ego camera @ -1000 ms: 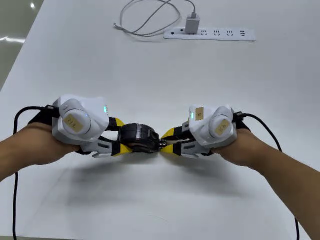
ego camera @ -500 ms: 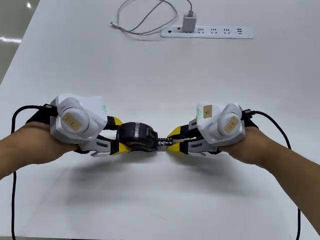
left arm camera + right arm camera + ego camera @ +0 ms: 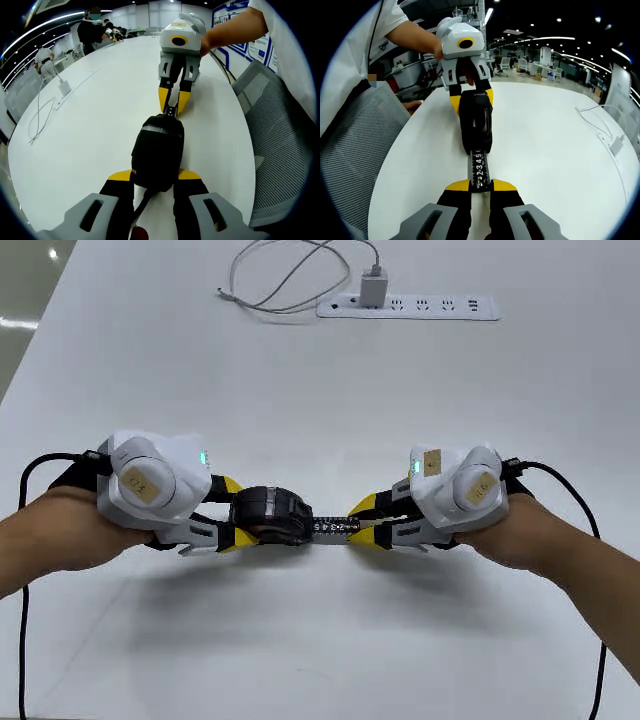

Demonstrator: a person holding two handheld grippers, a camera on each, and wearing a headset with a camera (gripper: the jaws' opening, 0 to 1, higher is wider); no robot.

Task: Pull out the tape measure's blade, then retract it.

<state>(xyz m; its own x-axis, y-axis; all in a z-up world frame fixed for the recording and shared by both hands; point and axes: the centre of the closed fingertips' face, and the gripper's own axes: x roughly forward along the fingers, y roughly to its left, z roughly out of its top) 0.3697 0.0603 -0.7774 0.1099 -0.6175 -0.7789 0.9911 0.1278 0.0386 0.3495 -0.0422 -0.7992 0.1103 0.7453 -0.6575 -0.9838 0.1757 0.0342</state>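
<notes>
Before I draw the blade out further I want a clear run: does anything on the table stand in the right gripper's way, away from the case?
Nothing visible does. The right gripper holds the blade tip over bare table; the power strip and cable lie well off near the far edge.

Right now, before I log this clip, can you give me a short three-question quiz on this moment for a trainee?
1. True or false: the left hand-held gripper is shut on the case of the tape measure.
2. What does the right hand-held gripper pinch? A) the case B) the tip of the blade C) nothing
3. Fill in: near the far edge of the table, a white charger is plugged into the ___.
Key: 1 true; 2 B; 3 power strip.
</notes>
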